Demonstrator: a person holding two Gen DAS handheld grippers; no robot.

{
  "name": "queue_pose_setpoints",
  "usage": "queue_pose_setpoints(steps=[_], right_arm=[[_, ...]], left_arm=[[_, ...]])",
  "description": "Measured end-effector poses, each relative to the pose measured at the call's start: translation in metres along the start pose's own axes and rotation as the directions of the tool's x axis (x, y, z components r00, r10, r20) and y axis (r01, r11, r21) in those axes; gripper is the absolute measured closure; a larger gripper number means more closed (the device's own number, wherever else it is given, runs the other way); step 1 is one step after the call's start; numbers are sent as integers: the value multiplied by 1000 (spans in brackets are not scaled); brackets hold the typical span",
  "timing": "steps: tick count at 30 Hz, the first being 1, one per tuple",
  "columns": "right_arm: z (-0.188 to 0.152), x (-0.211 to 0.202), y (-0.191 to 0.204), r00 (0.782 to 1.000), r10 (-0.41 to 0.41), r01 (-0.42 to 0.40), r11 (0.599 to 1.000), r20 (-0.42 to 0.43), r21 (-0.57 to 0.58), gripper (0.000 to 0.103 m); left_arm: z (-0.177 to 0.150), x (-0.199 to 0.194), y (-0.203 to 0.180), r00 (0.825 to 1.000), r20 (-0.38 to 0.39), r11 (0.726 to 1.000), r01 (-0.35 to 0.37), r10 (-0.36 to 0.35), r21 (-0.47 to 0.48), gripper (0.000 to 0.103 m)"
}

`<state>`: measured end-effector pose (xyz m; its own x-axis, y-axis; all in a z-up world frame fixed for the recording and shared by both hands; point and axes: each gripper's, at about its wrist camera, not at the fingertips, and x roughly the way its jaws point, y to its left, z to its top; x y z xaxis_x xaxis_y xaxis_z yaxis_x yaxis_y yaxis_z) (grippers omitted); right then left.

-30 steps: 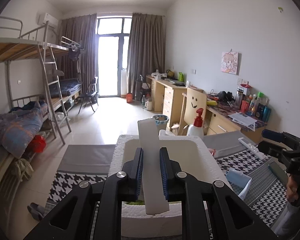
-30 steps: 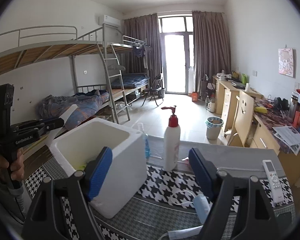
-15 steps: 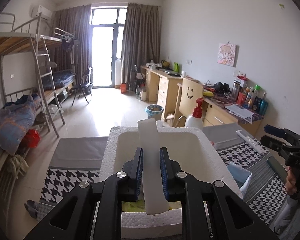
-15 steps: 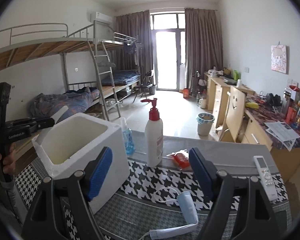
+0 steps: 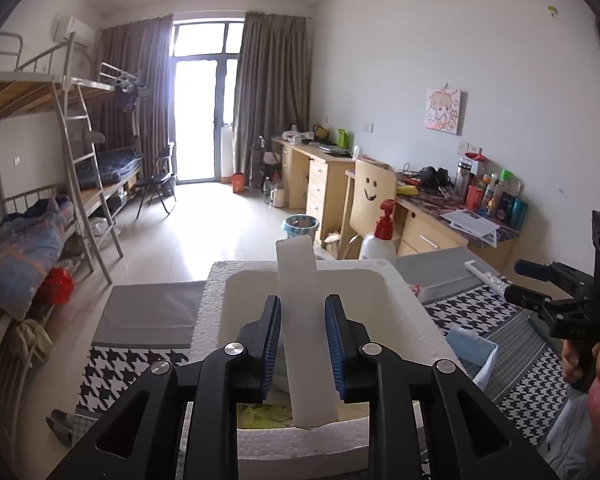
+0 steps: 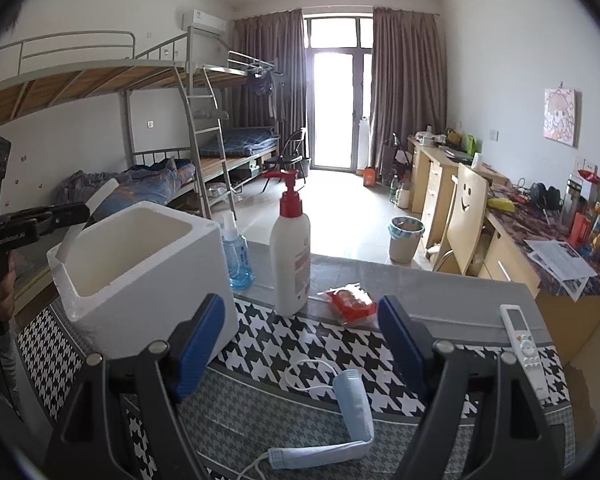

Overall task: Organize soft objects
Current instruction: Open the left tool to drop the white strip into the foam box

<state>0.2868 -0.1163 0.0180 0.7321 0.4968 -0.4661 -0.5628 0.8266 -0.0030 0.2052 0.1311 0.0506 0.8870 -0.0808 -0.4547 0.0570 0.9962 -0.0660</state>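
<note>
Blue-padded, the left gripper [image 5: 302,344] is hanging over the open mouth of the white foam box [image 5: 220,320] at the lower centre of the left wrist view, its fingers pinching a long white foam strip [image 5: 302,320] that is pointing up and away past the box's far rim. Pebbly foam edges are ringing the gripper on every side, and something yellow-green [image 5: 260,414], crumpled and unclear, is lying at the bottom of the box. At the right edge the right gripper is poking in above the houndstooth cloth [image 5: 116,364].

Turning to the right wrist view, the right gripper [image 6: 300,344] is standing wide apart and holding nothing, with open cloth between its pads. The box [image 6: 148,280] is sitting at left centre, its smooth outer walls showing here. Beside it are standing a blue spray bottle [image 6: 238,256] and a red-capped pump bottle [image 6: 292,256]; a red packet [image 6: 352,304], a pale blue hair dryer [image 6: 352,408] and a white remote [image 6: 522,344] are lying on the cloth, mostly hidden from the other camera.
</note>
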Motion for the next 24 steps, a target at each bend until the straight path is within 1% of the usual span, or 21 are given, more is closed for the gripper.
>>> queue_pose_setpoints(steps=[1,2,3,5,7,9,14,16,20,24], right_arm=[[-1,-1,1,1000,-1,1,1000,0,-4,21],[-1,-1,2,1000,1,-1,1000,-1,-6,21],[-1,-1,3,1000,4,-4,1000,-1,-9,21],[-1,-2,5,1000,2,-2,1000,-1,-15,21],[0,-4,5,1000,-6,6,1000,1,-13,21],[0,-6,5,1000,-6,6,1000,3,-7,21],[-2,-14,6,1000,-24,24,1000,-4,12,21],[-3,-21,7,1000,-29,29,1000,0,12,21],[-6,-38,9,999,-40,39,999,17,14,21],[-9,-55,10,999,-43,42,999,24,28,21]], left_arm=[[0,-1,-1,1000,3,1000,0,0,3,68],[0,-2,-1,1000,10,1000,-1,1,0,53],[1,-3,0,1000,17,1000,-3,3,-2,41],[1,-6,0,999,37,1000,-12,12,-8,38],[2,-7,0,999,37,1000,-16,17,-11,33],[2,-8,0,999,40,1000,-25,25,-12,22],[4,-21,-4,997,61,999,-47,48,-17,17],[5,-26,-9,996,68,999,-53,54,-13,15],[5,-44,-18,992,104,997,-76,76,-3,7],[4,-59,-25,989,125,997,-78,78,-4,3]])
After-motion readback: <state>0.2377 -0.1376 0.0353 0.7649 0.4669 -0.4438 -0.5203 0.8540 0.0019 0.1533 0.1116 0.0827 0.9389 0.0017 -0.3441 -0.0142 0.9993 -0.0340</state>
